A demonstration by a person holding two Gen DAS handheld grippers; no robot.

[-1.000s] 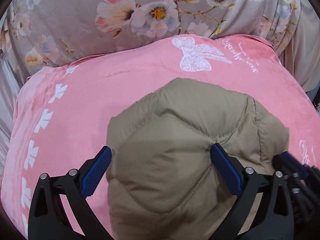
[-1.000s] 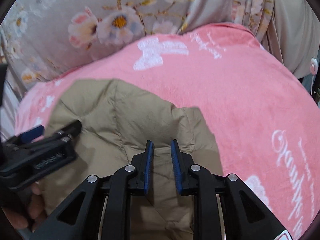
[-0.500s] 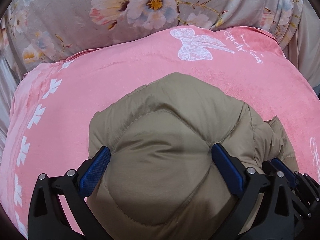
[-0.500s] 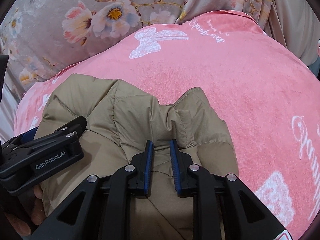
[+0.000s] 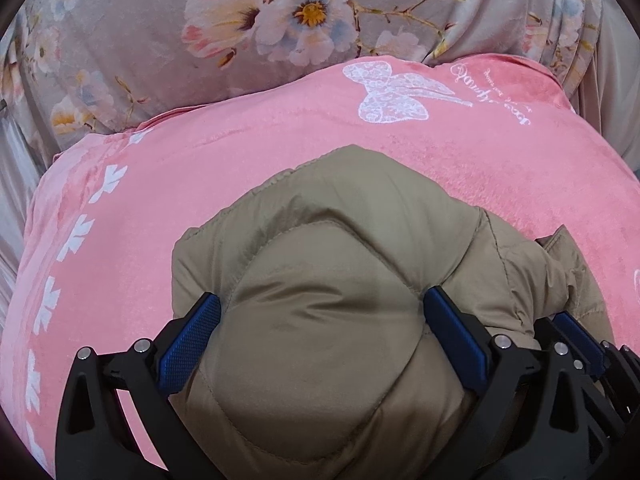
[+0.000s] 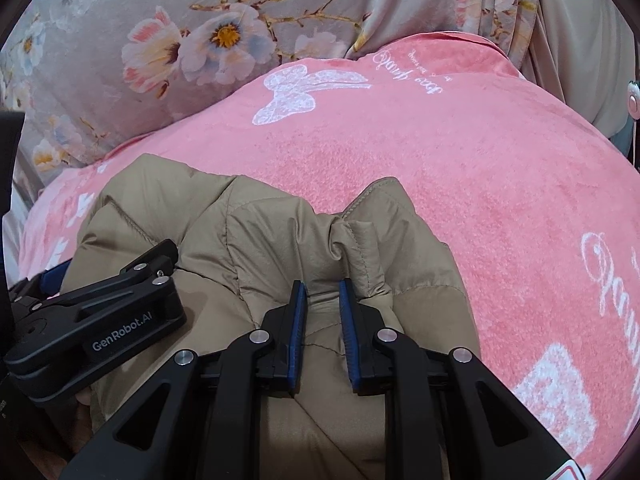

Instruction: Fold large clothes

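A tan quilted puffer jacket [image 5: 320, 264] lies bunched on a pink blanket [image 5: 240, 152]. My left gripper [image 5: 320, 316] is spread wide, and a thick puffed fold of the jacket fills the gap between its blue pads [image 5: 192, 332]. In the right wrist view the jacket [image 6: 256, 232] fills the lower left. My right gripper [image 6: 323, 292] is narrowly closed on a raised fold of the jacket near its right edge. The left gripper [image 6: 100, 312] shows there at the left, resting on the jacket.
A grey floral quilt [image 5: 240, 32] is piled behind the pink blanket [image 6: 480, 184]. The blanket carries a white butterfly print [image 5: 392, 92] and white lettering. Beige fabric [image 6: 580, 20] hangs at the far right.
Both grippers have drawn back with the jacket, so more pink blanket shows beyond it. The jacket is more bunched and puffed between the left pads. The grips are unchanged.
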